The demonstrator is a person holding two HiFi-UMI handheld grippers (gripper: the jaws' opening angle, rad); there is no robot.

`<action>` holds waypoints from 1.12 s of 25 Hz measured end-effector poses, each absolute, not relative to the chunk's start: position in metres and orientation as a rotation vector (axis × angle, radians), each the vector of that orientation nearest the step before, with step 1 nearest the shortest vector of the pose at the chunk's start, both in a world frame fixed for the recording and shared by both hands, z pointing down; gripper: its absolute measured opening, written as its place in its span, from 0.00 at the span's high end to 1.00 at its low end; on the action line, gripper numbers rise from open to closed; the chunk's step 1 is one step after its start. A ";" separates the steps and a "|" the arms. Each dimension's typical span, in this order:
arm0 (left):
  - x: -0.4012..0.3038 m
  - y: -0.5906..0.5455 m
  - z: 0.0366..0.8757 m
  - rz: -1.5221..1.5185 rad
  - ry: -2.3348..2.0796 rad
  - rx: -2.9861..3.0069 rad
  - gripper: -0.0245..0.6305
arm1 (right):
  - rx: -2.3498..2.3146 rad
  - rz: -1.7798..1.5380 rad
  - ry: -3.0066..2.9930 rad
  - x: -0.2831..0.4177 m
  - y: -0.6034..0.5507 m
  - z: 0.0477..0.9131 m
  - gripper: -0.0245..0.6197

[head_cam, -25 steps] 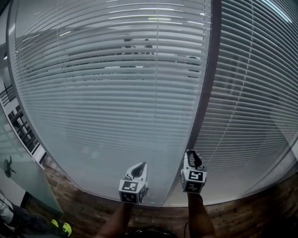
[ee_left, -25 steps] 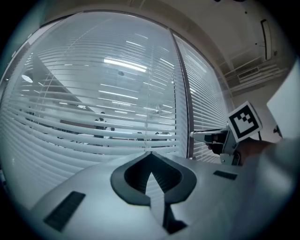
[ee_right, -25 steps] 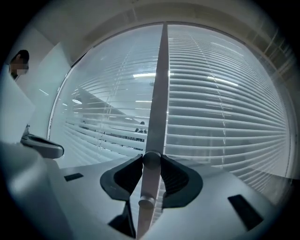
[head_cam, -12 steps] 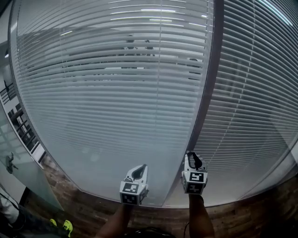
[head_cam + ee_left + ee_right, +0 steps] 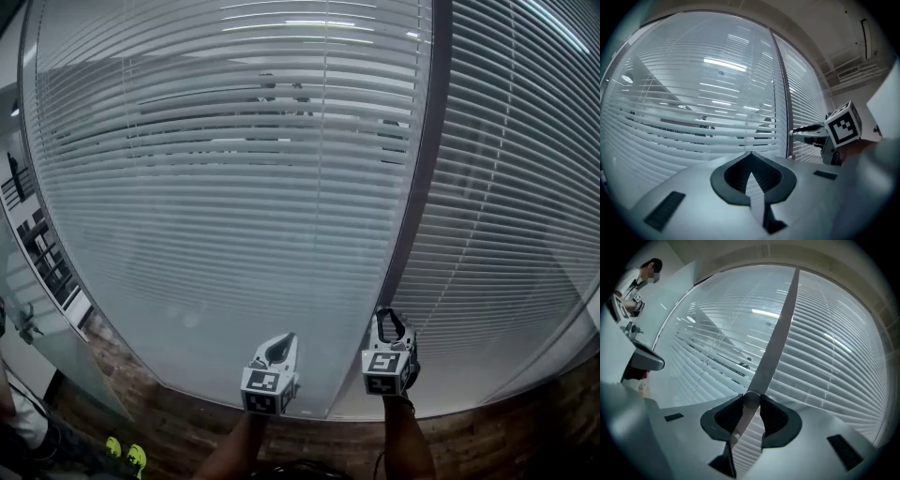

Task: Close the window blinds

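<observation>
The step in hand looks like working the tilt control, with the grip already made and the turning yet to finish. The blinds hang full length behind glass in two panes, split by a dark upright frame. In the left pane the upper slats lie open enough that a dim room shows between them, while the lower ones read as a nearly solid pale sheet, so the closing seems only partly done. The right gripper sits low against the frame. In the right gripper view its fingers are drawn in on a small round knob, which has a pale stem running down between them. Whether this is a knob fixed on the frame or the end of a hanging rod is hard to tell. The left gripper is held beside it, near the glass but apart from it. Its fingers meet at their tips with nothing between them, so it plays no part for now. The next move probably calls for a steady twist of the right wrist with the grip kept firm, since a smooth round knob could slip. The upper slats are the thing to watch, turning until the dark gaps between them are gone.
</observation>
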State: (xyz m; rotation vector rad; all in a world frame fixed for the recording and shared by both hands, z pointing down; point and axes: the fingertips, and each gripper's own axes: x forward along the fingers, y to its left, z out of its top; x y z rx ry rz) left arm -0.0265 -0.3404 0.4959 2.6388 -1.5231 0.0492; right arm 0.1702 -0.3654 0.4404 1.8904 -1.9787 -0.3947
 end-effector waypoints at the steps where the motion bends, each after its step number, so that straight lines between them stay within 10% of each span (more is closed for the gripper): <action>1: -0.027 -0.340 0.496 0.051 -1.527 2.638 0.96 | 1.867 -0.426 -1.953 0.169 -0.365 0.440 0.78; 28: -0.011 -0.335 0.495 0.126 -1.539 2.712 0.96 | 1.109 -1.170 -1.165 0.162 -0.364 0.458 0.78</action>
